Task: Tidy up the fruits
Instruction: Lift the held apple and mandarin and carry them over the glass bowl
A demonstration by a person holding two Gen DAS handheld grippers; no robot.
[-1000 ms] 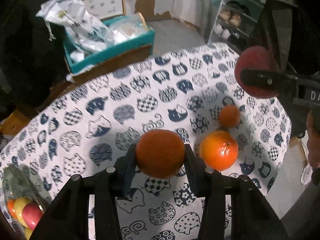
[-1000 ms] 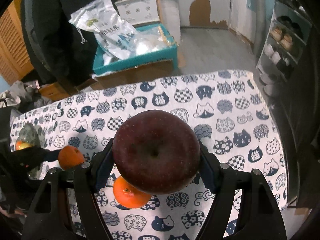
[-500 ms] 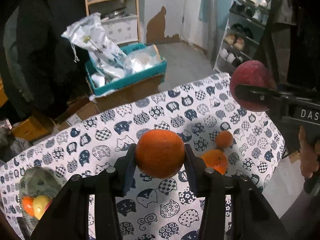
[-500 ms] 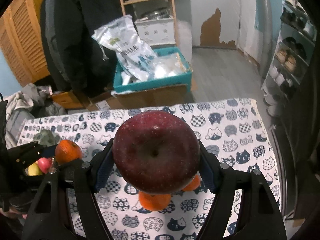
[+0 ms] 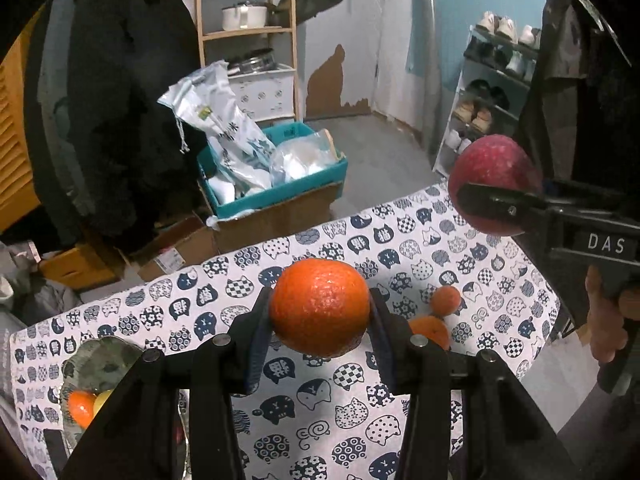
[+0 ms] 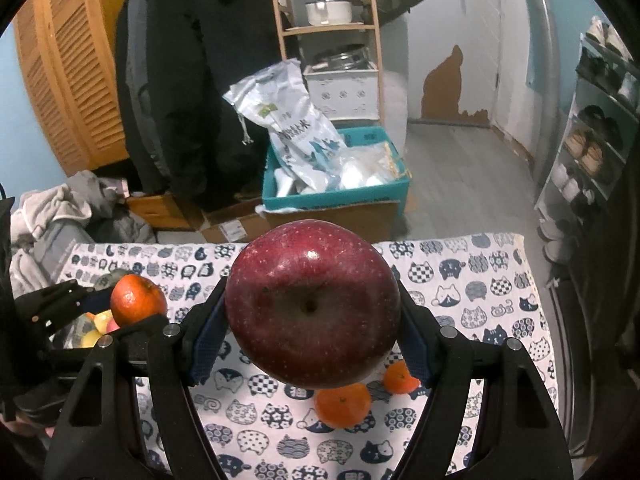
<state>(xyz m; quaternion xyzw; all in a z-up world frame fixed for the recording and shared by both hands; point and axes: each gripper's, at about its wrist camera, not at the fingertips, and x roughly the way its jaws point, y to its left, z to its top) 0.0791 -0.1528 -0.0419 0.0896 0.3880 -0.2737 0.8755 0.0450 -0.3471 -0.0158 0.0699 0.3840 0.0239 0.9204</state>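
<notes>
Left wrist view shows an orange [image 5: 319,307] clamped between the two fingers of the left gripper [image 5: 320,312], held up above the cat-print tablecloth [image 5: 360,240]. Right wrist view shows a dark red apple [image 6: 312,307] pinched the same way in the right gripper [image 6: 312,320], also raised off the cloth. Two smaller mandarins [image 6: 342,406] lie touching each other on the cloth beneath the apple, toward the right. At the near left edge sits a glass bowl [image 5: 100,356] with an orange and yellow fruit inside. Beyond the far edge stands a teal crate [image 6: 336,196] holding plastic bags.
</notes>
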